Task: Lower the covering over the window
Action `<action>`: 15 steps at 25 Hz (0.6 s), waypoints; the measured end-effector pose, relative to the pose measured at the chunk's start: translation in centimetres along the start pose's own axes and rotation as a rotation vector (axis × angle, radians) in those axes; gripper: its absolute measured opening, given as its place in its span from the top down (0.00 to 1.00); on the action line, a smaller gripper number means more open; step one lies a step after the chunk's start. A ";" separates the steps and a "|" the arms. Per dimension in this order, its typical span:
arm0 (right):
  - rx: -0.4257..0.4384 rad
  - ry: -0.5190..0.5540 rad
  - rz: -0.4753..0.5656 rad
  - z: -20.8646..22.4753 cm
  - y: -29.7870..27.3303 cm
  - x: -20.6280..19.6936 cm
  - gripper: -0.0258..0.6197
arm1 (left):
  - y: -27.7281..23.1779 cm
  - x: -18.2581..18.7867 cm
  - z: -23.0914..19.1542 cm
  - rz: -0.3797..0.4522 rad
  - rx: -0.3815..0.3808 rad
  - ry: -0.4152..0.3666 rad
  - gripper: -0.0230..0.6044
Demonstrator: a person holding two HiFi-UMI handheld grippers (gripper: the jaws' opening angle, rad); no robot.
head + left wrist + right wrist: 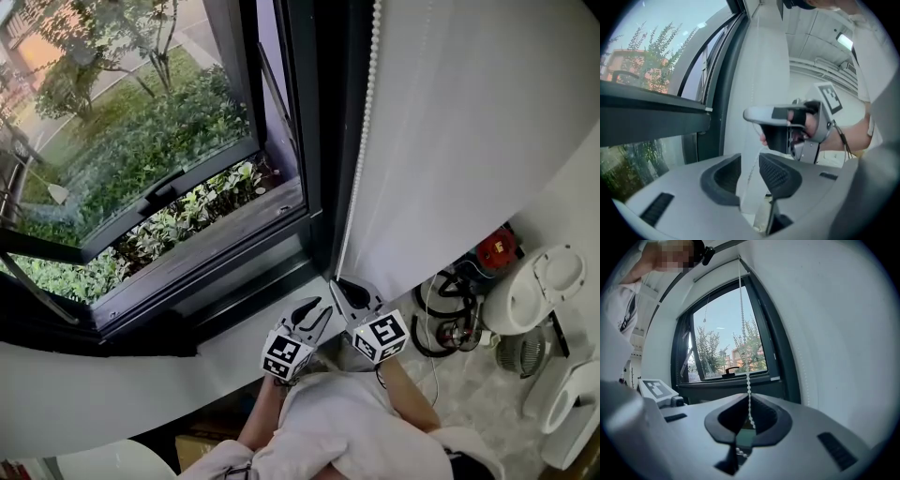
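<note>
Two tools are working one thin bead chain (744, 333), so I judge the step to be the hand-over-hand pull that brings the blind down. My right tool (749, 418) is clamped on this chain. In the right gripper view the beads come down from the top of the frame, pass in front of the window (141, 141) and end between the closed pads at the lower centre.

My left tool (750, 176) has its jaws apart. In the left gripper view the chain runs loose through the gap and neither pad presses on it, so this tool holds nothing.

In the head view both tools are close together at the lower centre, just under the foot of the chain. The chain hangs along the white wall (469, 141) to the right of the dark window frame.

For the next move, I think the left tool must go higher on the same strand, put the beads well between the pads and close firmly. Only then should the right tool let go, or the chain could slip back.

I cannot find the blind itself over the glass in any view. The pane looks bare, with green shrubs (169, 150) behind it at upper left, so most of the lowering seems to be not yet done.
</note>
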State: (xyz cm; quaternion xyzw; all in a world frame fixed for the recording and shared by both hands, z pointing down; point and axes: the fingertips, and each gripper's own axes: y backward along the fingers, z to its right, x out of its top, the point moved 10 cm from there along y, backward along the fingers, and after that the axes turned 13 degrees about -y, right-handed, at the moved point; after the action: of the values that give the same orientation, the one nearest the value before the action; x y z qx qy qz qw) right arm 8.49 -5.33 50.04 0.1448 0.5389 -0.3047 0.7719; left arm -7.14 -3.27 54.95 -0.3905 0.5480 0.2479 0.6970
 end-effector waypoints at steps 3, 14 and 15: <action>0.000 -0.003 0.003 0.1 -0.1 0.0 0.95 | 1.0 2.4 -0.5 0.051 -0.003 -0.026 0.78; -0.003 -0.002 0.005 0.0 -0.4 -0.1 0.95 | 3.1 10.4 -2.6 0.226 0.011 -0.087 0.78; -0.001 -0.003 0.005 -0.1 -0.5 -0.1 0.95 | 3.1 11.2 -2.9 0.241 0.012 -0.098 0.78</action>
State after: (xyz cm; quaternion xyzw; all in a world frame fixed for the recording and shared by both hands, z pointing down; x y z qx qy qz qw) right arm 8.13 -5.64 50.17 0.1454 0.5374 -0.3026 0.7736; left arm -8.09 -4.76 43.13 -0.3050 0.5576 0.3455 0.6904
